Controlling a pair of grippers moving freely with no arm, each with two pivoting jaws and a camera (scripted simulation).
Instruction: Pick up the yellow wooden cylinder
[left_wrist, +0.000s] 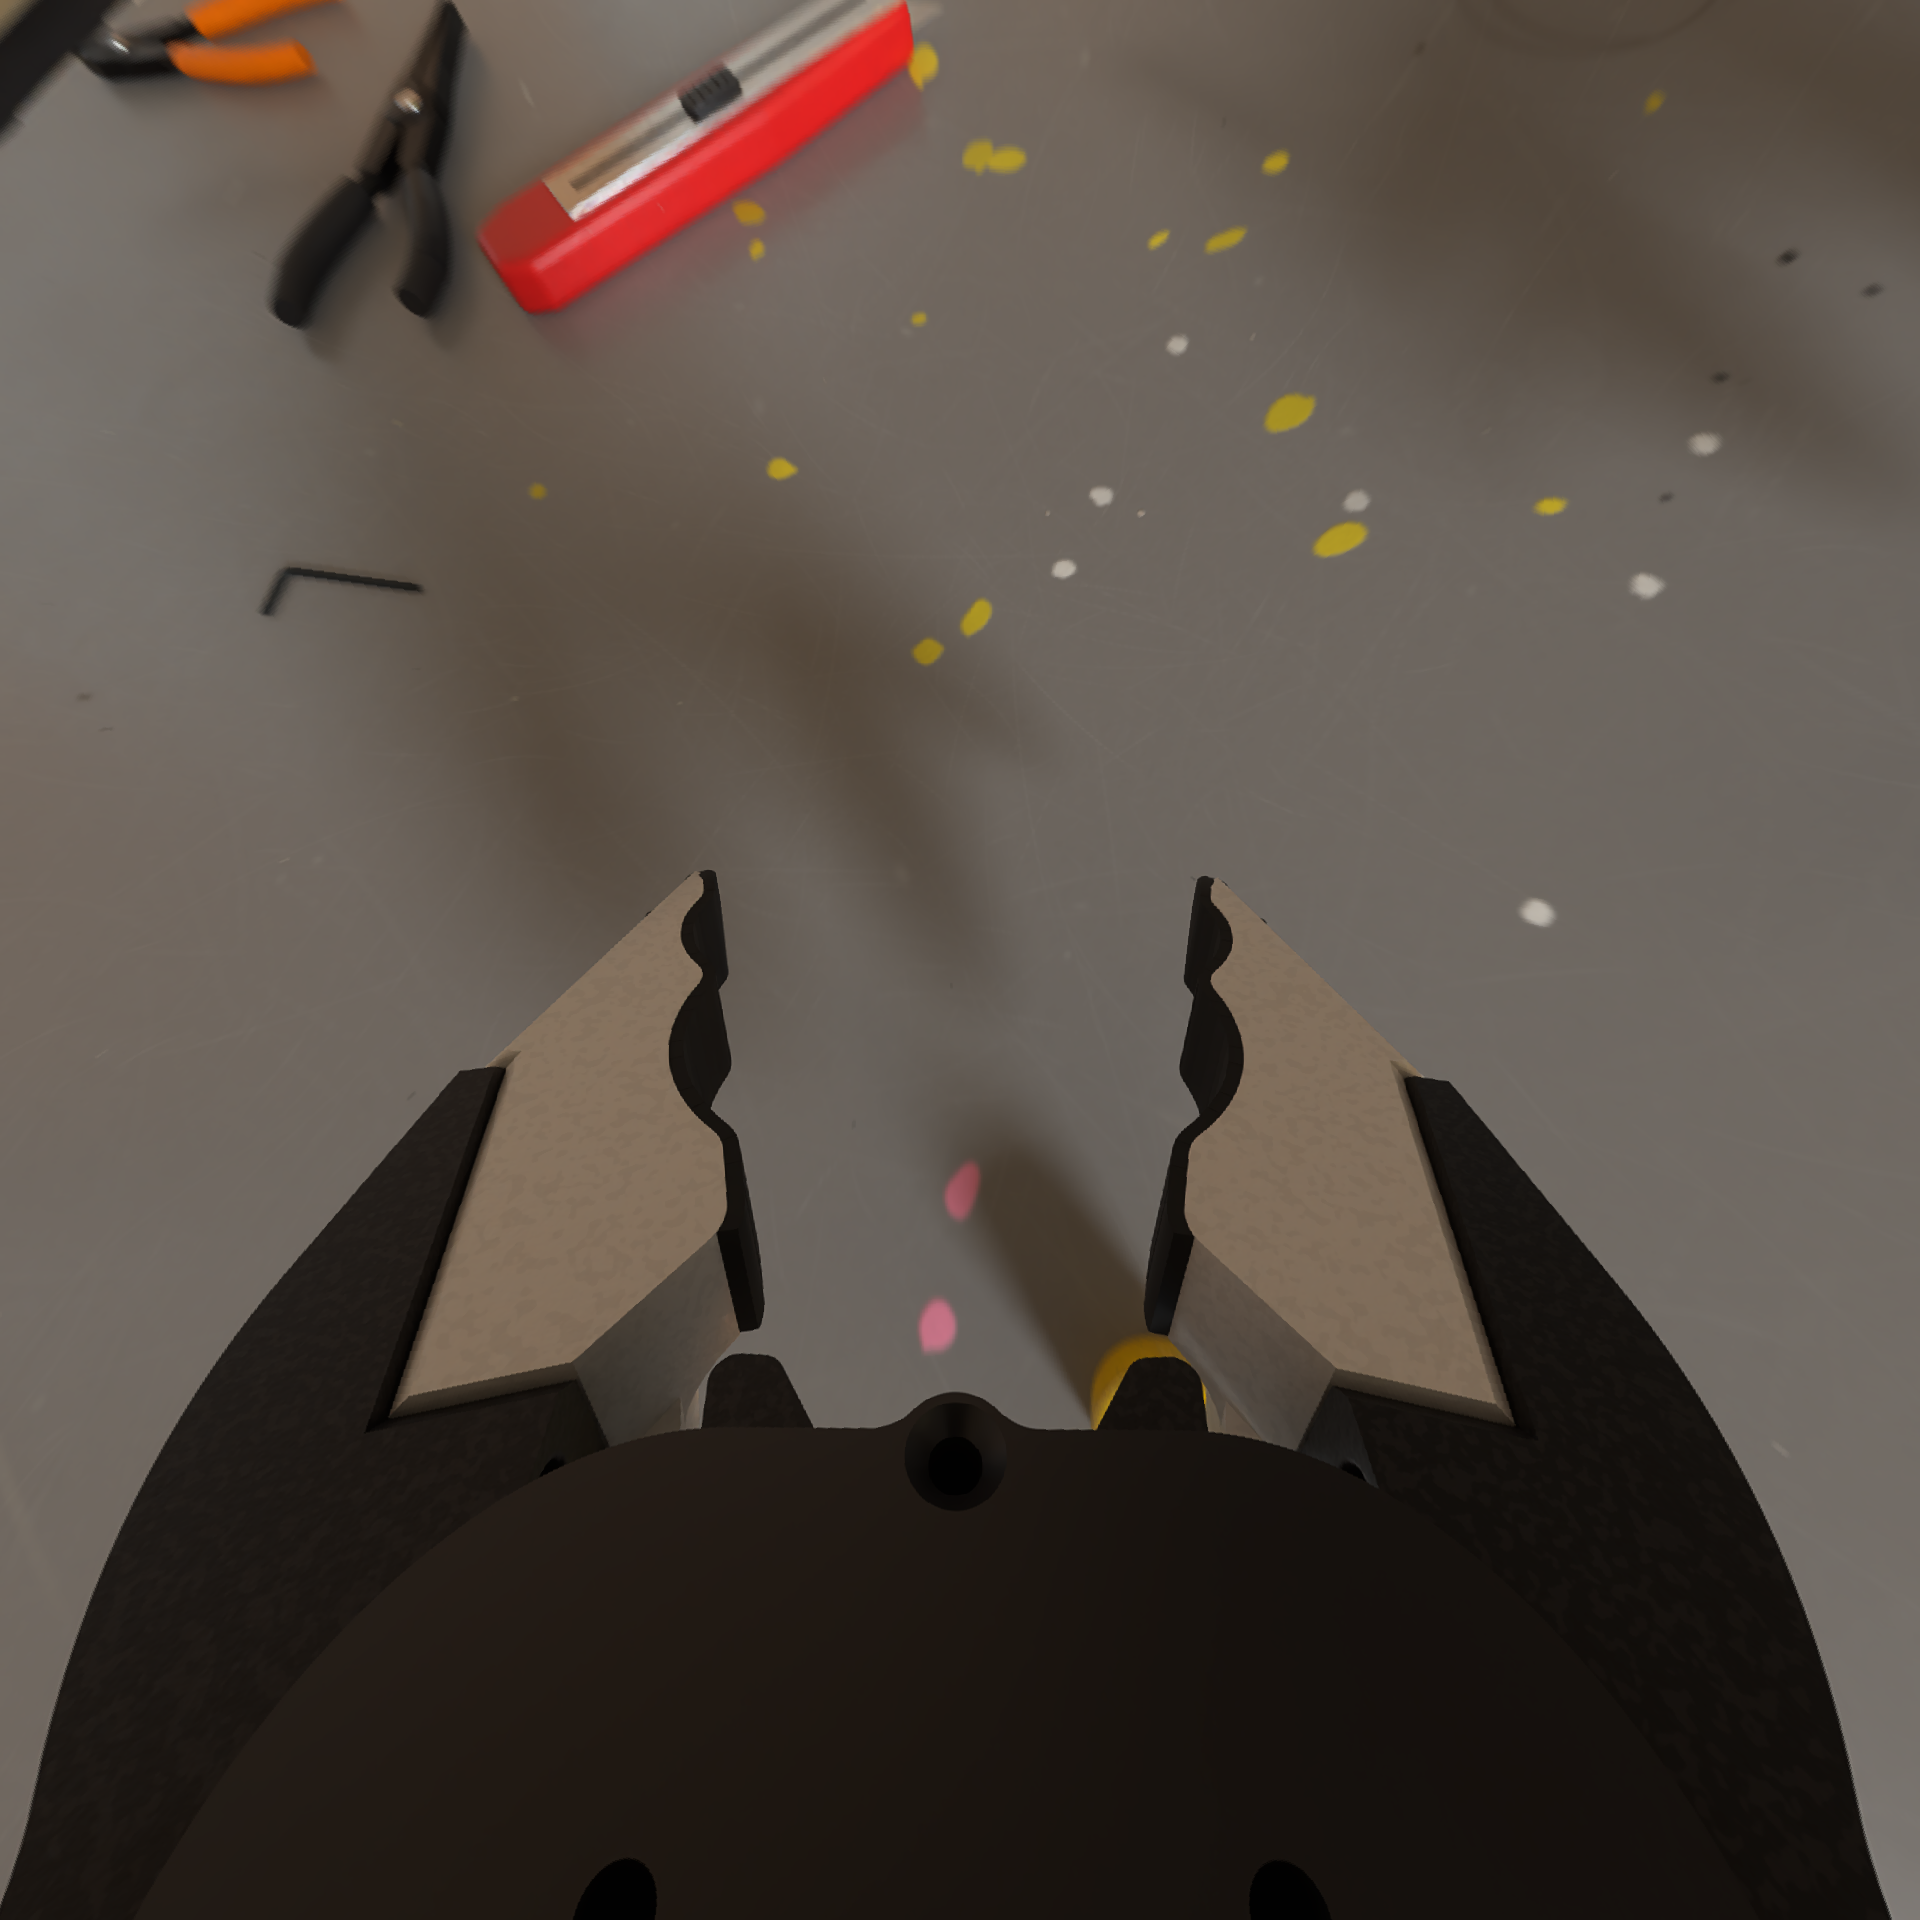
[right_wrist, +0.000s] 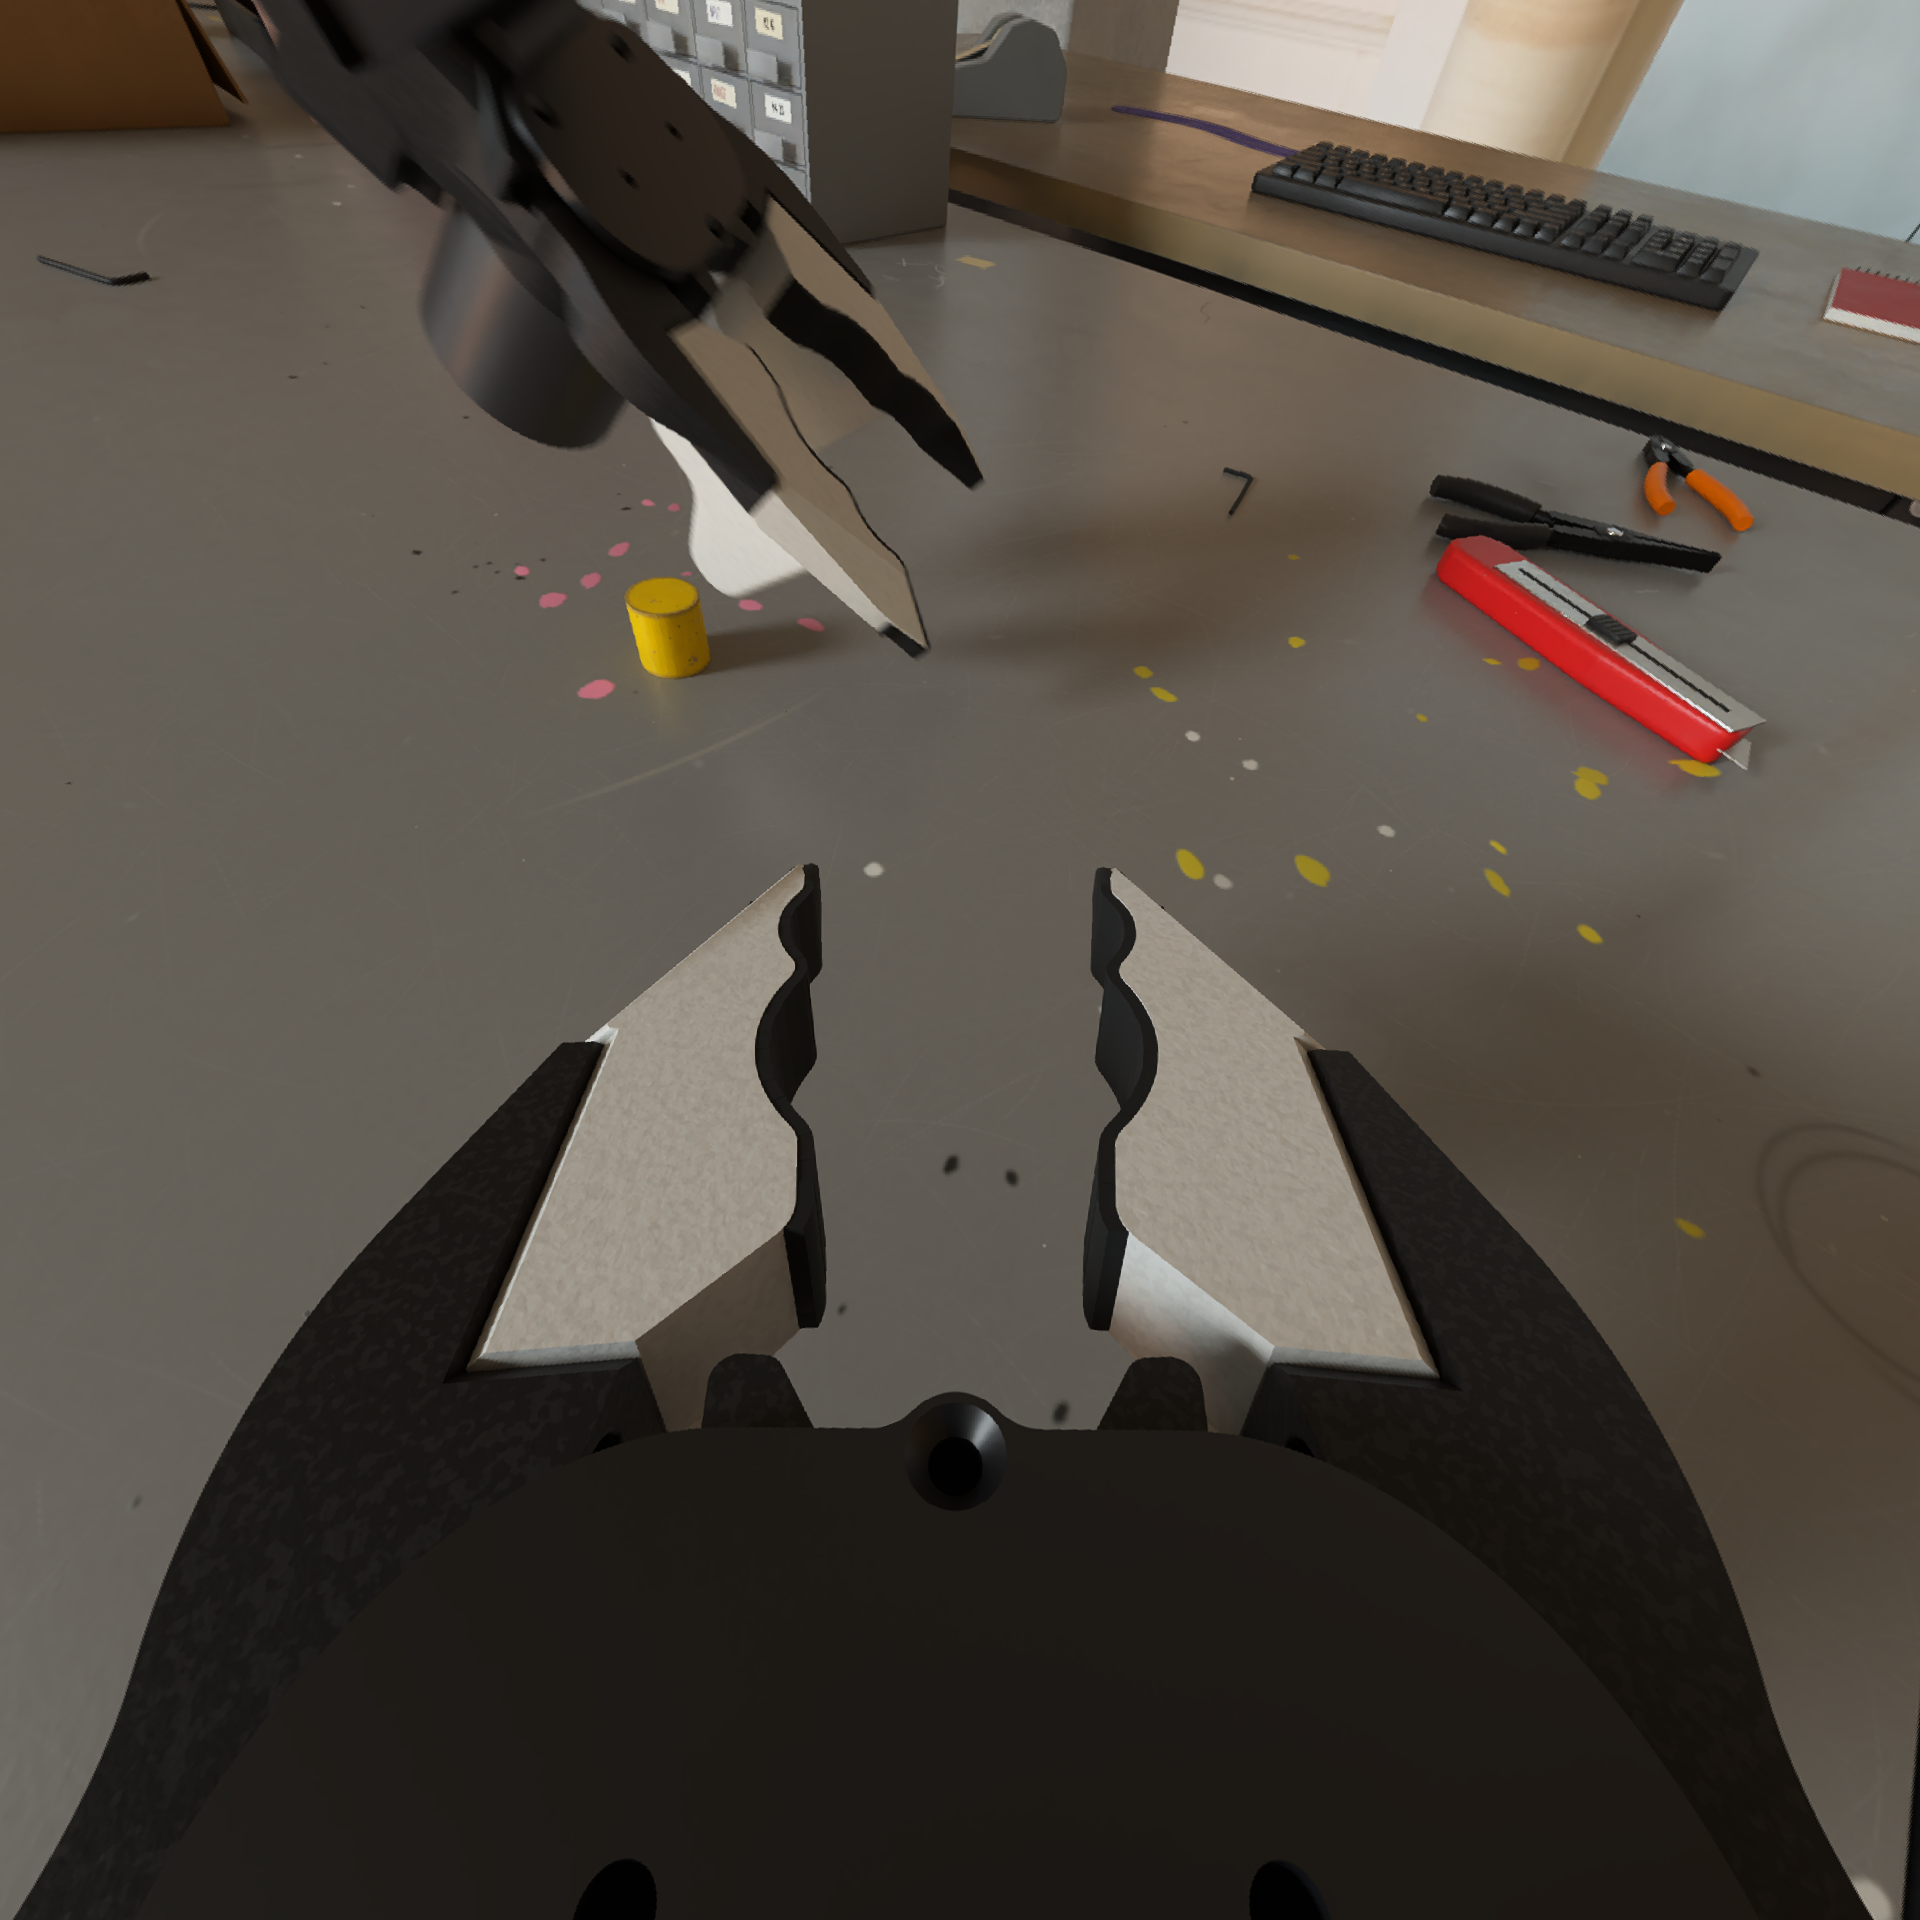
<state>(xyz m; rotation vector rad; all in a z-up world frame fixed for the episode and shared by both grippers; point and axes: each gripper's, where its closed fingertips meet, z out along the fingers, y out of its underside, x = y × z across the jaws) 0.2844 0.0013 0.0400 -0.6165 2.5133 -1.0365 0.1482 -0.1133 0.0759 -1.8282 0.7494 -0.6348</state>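
Note:
The yellow wooden cylinder (right_wrist: 667, 629) stands upright on the grey table among pink paint spots. In the left wrist view only a sliver of the cylinder (left_wrist: 1127, 1363) shows, low behind the base of my right-hand finger. My left gripper (left_wrist: 956, 883) is open and empty. In the right wrist view the left gripper (right_wrist: 940, 561) hovers tilted above the table, its tips just right of the cylinder and not touching it. My right gripper (right_wrist: 956, 873) is open and empty, nearer the front of the table, well apart from the cylinder.
A red box cutter (right_wrist: 1590, 649), black pliers (right_wrist: 1569, 525), orange pliers (right_wrist: 1699, 483) and a hex key (right_wrist: 1236, 488) lie to the right. A second hex key (right_wrist: 94, 272) lies far left. A drawer cabinet (right_wrist: 831, 104) and a keyboard (right_wrist: 1507, 218) stand behind.

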